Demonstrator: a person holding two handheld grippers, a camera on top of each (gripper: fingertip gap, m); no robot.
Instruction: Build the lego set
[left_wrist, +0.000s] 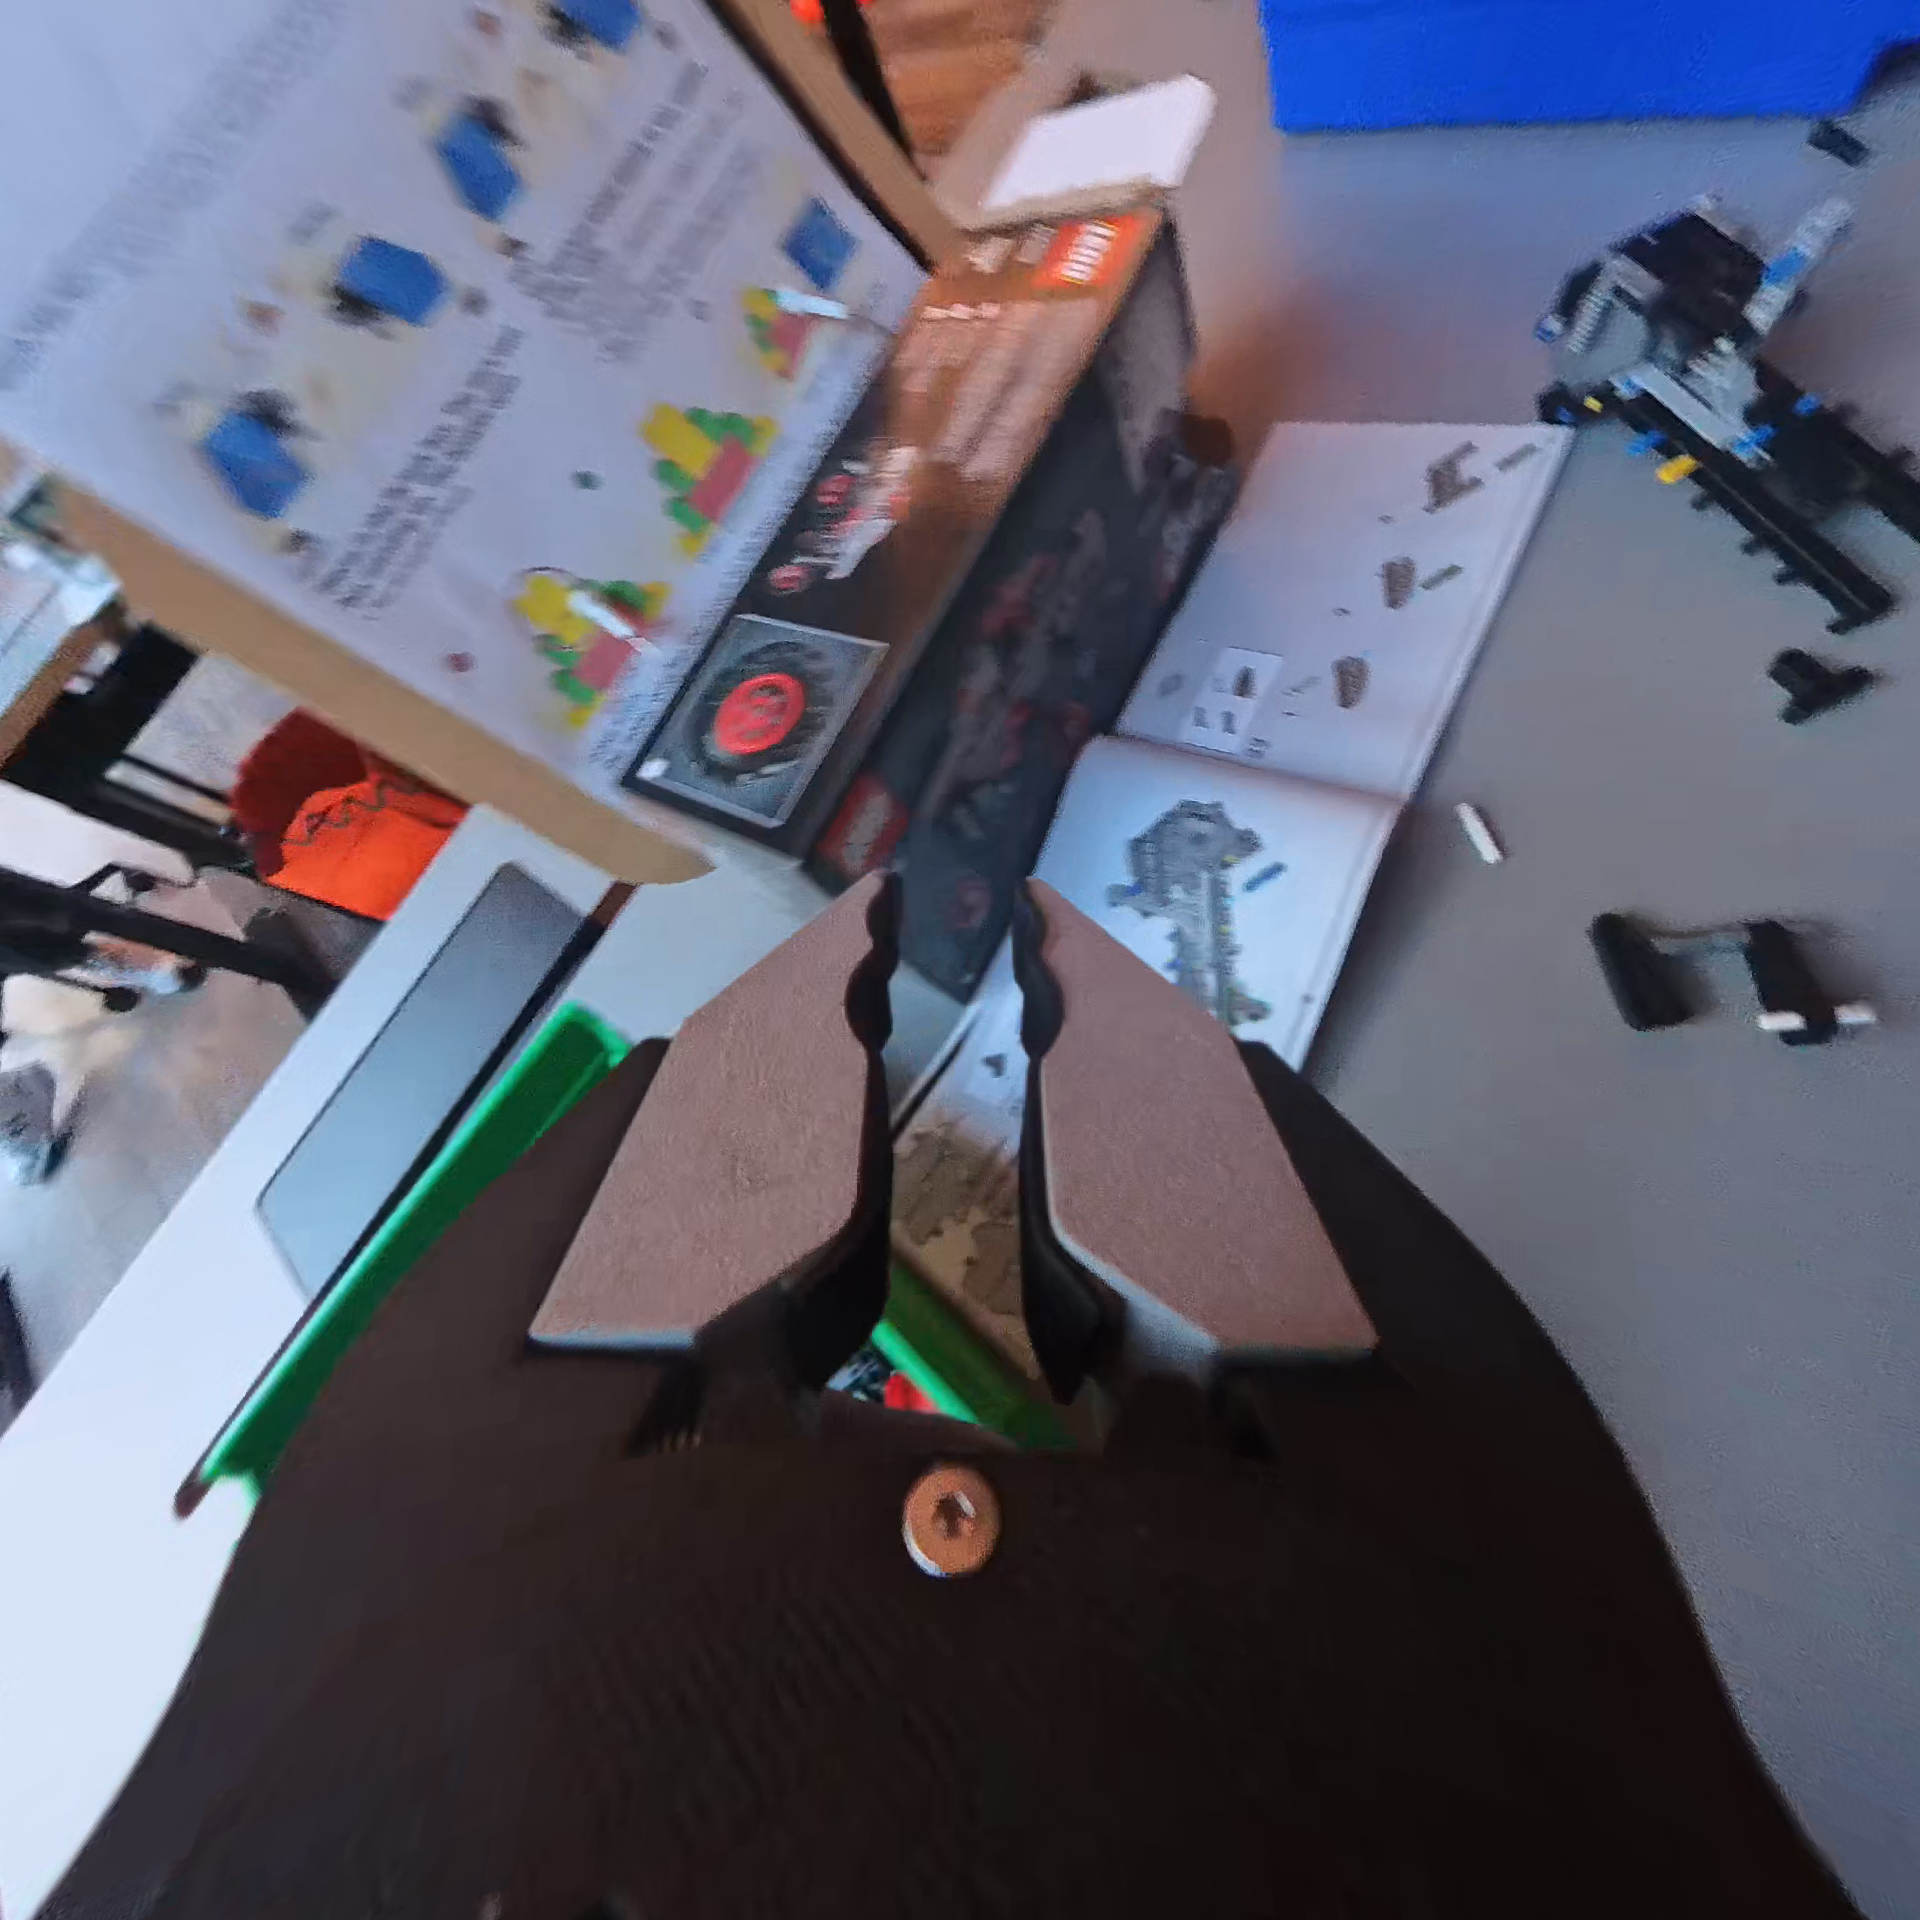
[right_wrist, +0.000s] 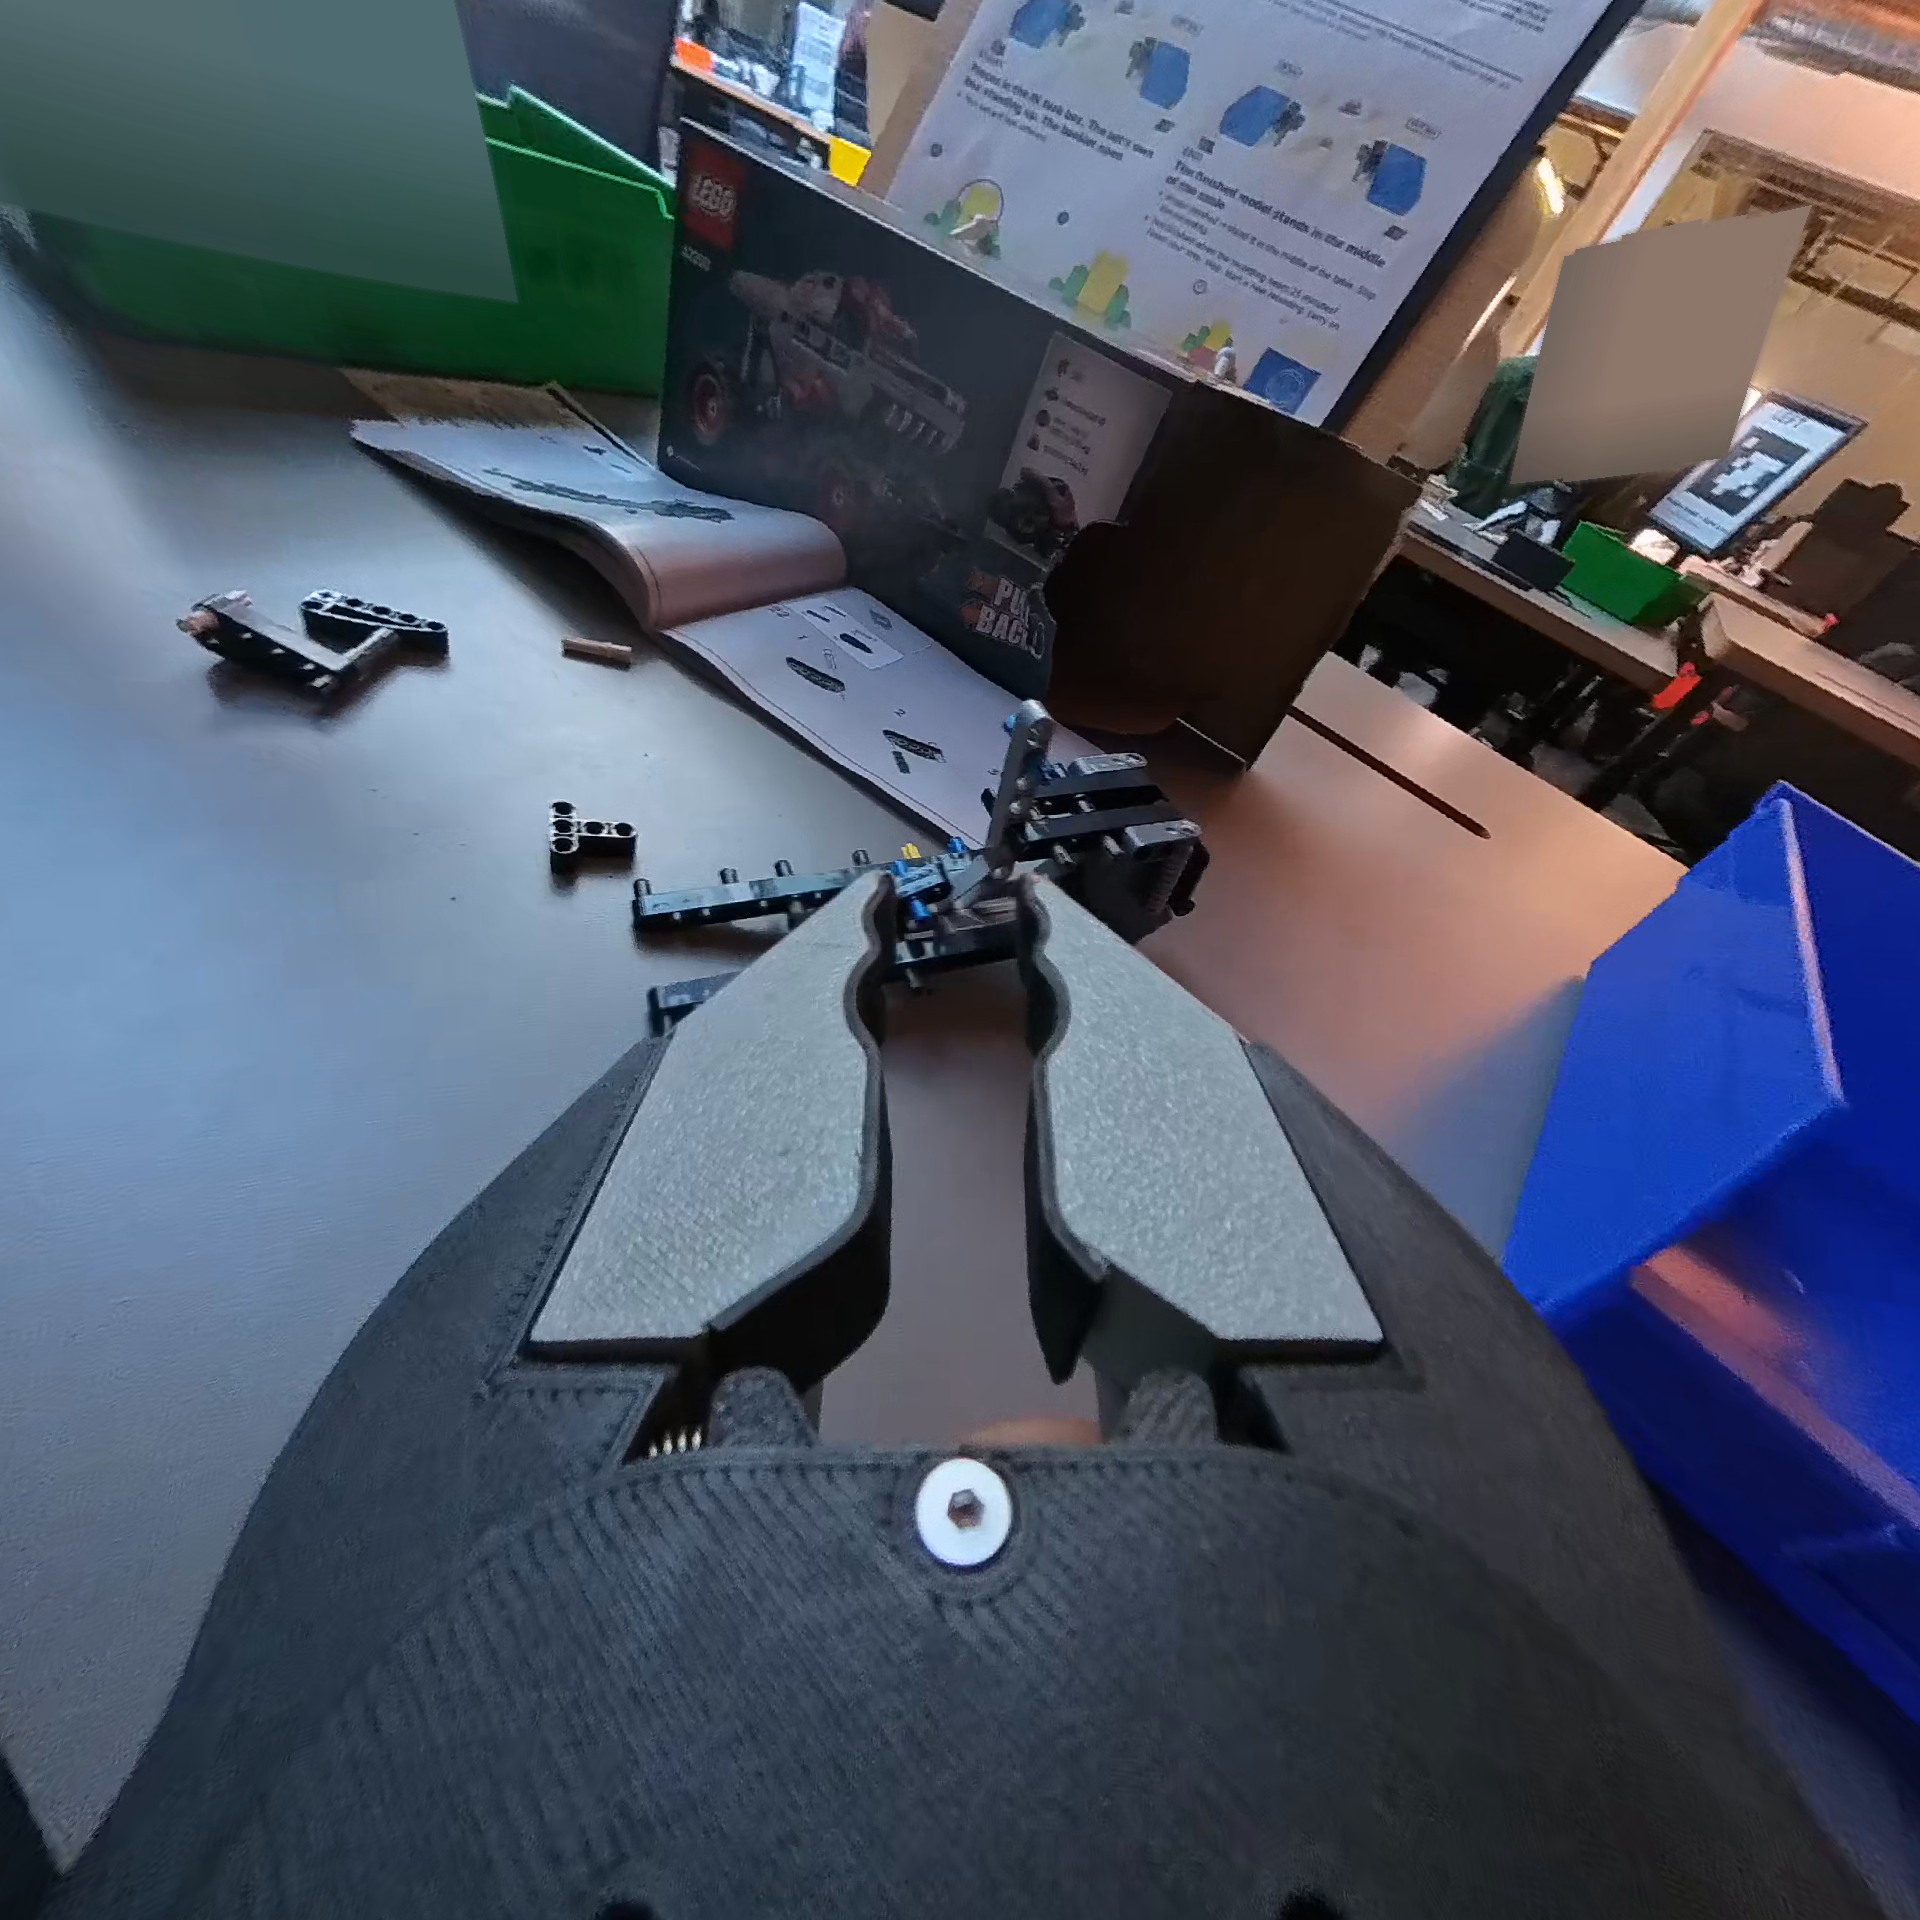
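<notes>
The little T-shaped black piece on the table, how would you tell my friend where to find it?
Start at the open instruction booklet lying in front of the set's box. Come toward the camera across the dark table to the long half-built black frame; the T-shaped piece lies alone just left of its end. It is short with round holes, smaller than the joined black beams farther left.

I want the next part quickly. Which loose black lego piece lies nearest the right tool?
The small black T-shaped beam, lying alone just left of the part-built black chassis. The black angled pieces lie farther off to the left.
</notes>
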